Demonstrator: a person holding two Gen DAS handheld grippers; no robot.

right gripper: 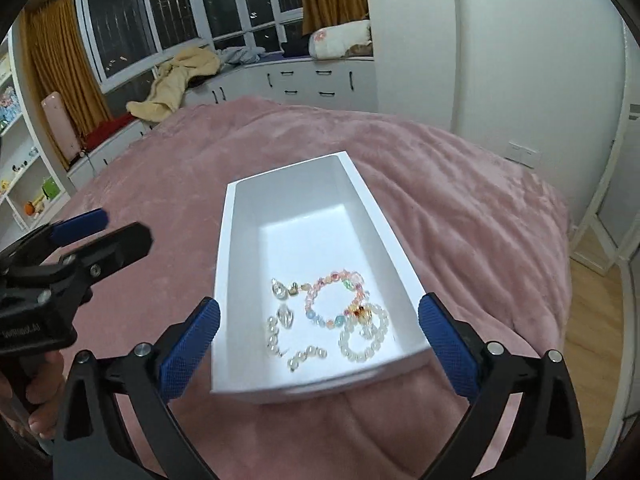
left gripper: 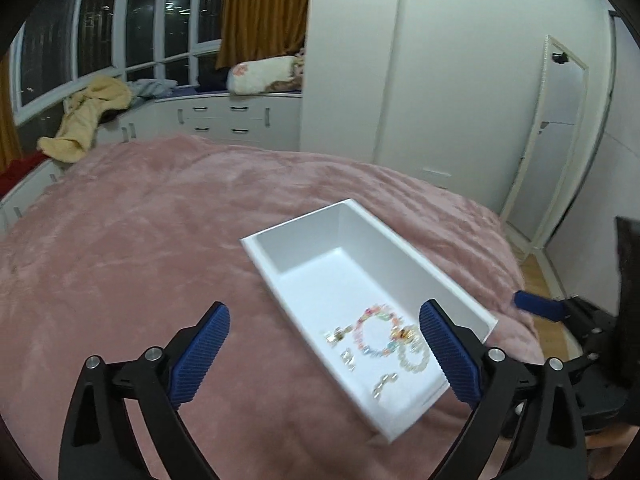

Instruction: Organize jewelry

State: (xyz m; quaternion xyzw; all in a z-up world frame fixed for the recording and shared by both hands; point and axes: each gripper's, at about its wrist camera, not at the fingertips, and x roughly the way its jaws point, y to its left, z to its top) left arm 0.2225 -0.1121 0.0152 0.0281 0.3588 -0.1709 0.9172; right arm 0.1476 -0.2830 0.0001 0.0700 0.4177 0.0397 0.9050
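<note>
Jewelry lies gathered at the near end of a white tray point(right gripper: 240, 240), which sits on a bed covered with a pink blanket point(right gripper: 460, 200). A multicolored bead bracelet point(right gripper: 334, 298) rests beside a white pearl bracelet point(right gripper: 364, 340), the two touching where a small gold charm point(right gripper: 362, 312) lies. To their left are clear crystal pieces point(right gripper: 282, 292) and a short curved strand of pearls point(right gripper: 290, 350). The far end of the tray is bare white floor.

The right hand-held gripper point(right gripper: 319, 324) has its jaws spread wide, the blue pads point(right gripper: 192, 344) standing just outside the tray's two long walls at its near end; it grasps nothing, and whether the pads touch the walls cannot be told. The left hand-held gripper point(left gripper: 324, 344) is likewise spread wide and empty, its right pad over the tray's near corner by the pearl bracelet point(left gripper: 414, 354), its left pad over the blanket point(left gripper: 120, 240).

Behind the bed stand white drawers point(right gripper: 312, 80), windows with mustard curtains point(right gripper: 60, 60), and a heaped yellow blanket point(right gripper: 176, 80).
</note>
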